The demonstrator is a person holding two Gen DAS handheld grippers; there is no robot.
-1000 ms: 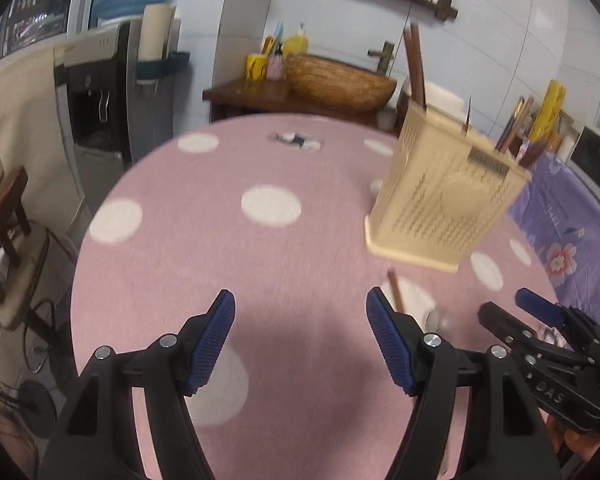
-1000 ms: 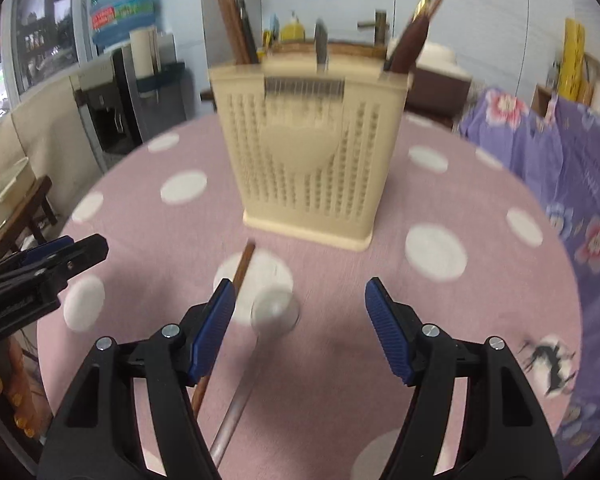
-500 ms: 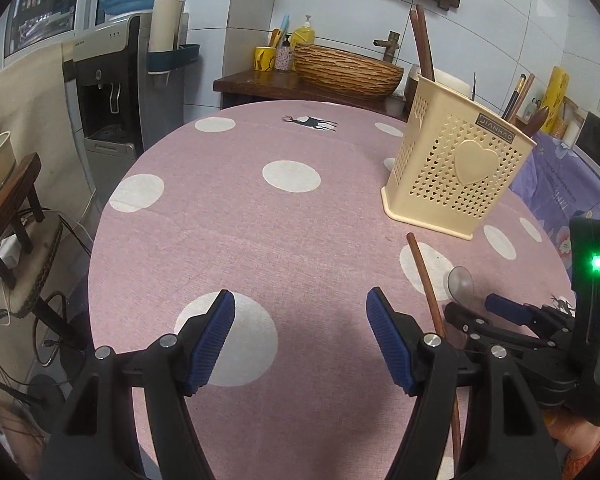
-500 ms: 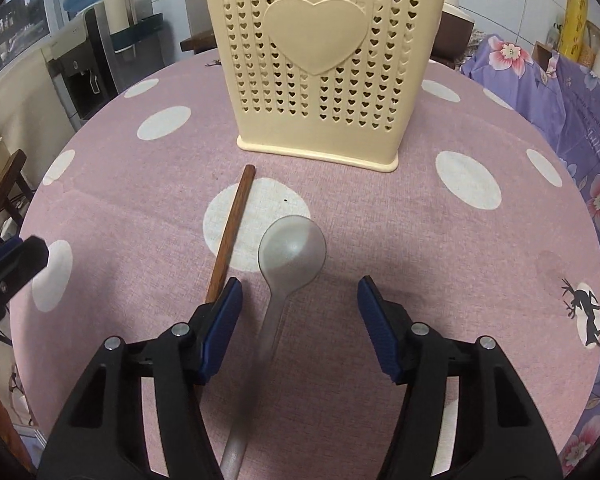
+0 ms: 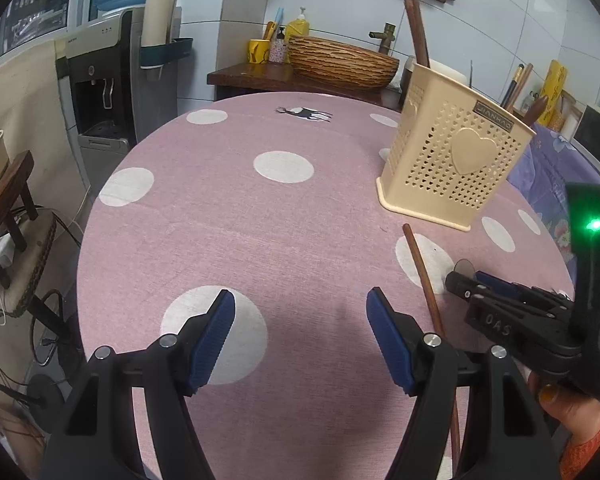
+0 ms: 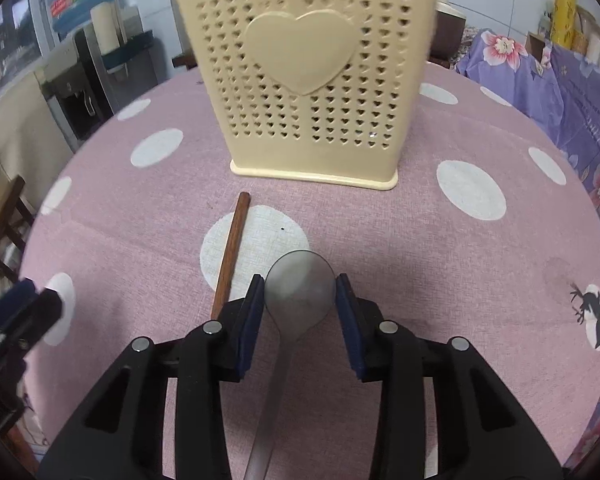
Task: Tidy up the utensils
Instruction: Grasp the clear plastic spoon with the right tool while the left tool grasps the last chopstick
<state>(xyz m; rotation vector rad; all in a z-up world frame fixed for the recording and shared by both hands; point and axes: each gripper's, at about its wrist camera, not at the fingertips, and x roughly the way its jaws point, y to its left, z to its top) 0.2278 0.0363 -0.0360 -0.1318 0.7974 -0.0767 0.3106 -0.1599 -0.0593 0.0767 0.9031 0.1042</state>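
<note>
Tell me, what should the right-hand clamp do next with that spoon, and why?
Probably finish closing and then lift. The right gripper is closing with the spoon bowl between its pads, which look at or nearly at the bowl's edges. The spoon lies flat on the tablecloth, just in front of the cream utensil holder, beside a brown chopstick. The left gripper is open and holds nothing.

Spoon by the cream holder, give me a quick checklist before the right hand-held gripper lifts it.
1. Spoon bowl between the right hand-held gripper pads: ok.
2. Grip firm: cannot tell, jaws closing.
3. Wooden chopstick outside the jaws: ok.
4. Holder upright on the table: ok.
5. Left hand-held gripper open, empty, off to the side: ok.
6. Free slot in the holder: cannot tell.
</note>
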